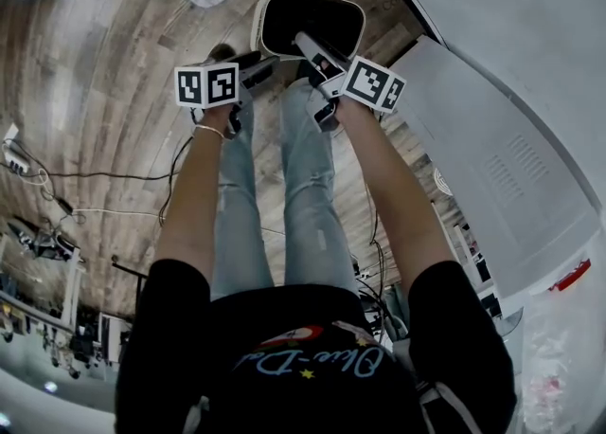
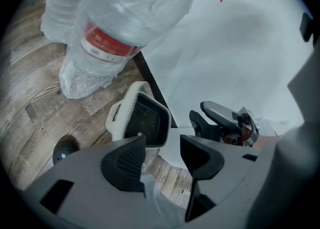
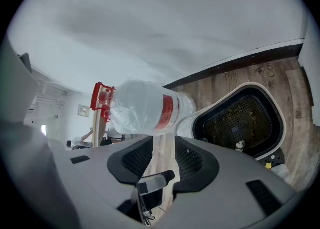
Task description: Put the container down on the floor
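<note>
Wood floor (image 1: 114, 91) bears the container (image 1: 312, 25); only gripper views show its mesh (image 3: 240, 118).

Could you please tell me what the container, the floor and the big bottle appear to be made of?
Container: likely white plastic, smooth and slightly glossy, with a dark mesh lining inside, possibly metal.
Floor: wood or wood-look planks, matte, with visible grain and seams.
Bottle: clear plastic with a crinkly sheen and a red band.
</note>
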A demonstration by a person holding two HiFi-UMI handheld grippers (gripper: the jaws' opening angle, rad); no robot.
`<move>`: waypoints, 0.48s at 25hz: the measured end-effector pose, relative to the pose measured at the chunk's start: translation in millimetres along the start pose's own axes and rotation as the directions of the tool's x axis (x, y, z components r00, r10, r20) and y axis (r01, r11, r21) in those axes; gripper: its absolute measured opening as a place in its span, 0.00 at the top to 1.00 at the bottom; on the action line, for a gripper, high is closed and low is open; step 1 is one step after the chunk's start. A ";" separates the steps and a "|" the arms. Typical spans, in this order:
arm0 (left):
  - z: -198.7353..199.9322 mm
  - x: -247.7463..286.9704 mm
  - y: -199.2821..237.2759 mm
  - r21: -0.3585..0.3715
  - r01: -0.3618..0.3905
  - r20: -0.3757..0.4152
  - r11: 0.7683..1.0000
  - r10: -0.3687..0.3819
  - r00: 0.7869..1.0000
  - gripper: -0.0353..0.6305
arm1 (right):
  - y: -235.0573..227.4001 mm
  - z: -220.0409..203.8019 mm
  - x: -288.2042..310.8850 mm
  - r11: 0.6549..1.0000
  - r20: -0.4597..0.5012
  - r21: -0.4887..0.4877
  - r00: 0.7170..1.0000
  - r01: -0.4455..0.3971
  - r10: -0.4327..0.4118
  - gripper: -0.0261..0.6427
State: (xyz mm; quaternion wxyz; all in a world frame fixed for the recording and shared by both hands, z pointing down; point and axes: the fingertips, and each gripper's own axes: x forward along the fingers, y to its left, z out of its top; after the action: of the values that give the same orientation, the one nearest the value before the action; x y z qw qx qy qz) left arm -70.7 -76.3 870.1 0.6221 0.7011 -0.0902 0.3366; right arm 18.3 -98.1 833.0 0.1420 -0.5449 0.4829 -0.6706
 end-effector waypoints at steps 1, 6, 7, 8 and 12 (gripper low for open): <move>0.3 -3.7 -0.4 0.001 -0.002 0.010 1.000 0.002 1.000 0.63 | 2.5 0.8 -1.3 1.000 0.005 -0.002 1.000 -0.004 0.004 0.77; 2.9 -17.9 -2.5 -0.003 -0.004 0.041 1.000 0.004 0.999 0.63 | 13.7 8.4 -6.9 1.000 0.032 -0.014 0.999 -0.019 0.020 0.78; 2.5 -21.3 -3.5 -0.007 -0.002 0.047 1.000 0.003 0.999 0.64 | 16.3 8.9 -9.0 1.000 0.040 -0.014 0.999 -0.019 0.019 0.79; 1.9 -25.3 -5.4 -0.010 0.001 0.054 1.000 0.000 0.999 0.65 | 19.7 9.3 -11.6 1.000 0.050 -0.014 0.999 -0.019 0.019 0.81; 5.3 -41.9 -19.6 0.019 0.017 0.085 1.000 -0.019 0.996 0.75 | 38.3 16.4 -21.5 0.999 0.120 0.001 0.992 -0.040 0.039 0.91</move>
State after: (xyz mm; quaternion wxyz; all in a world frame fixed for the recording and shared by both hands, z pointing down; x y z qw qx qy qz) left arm -89.8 -89.3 829.7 0.6141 0.7214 -0.1072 0.3018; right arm 27.6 -109.7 788.5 0.1850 -0.5743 0.4829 -0.6346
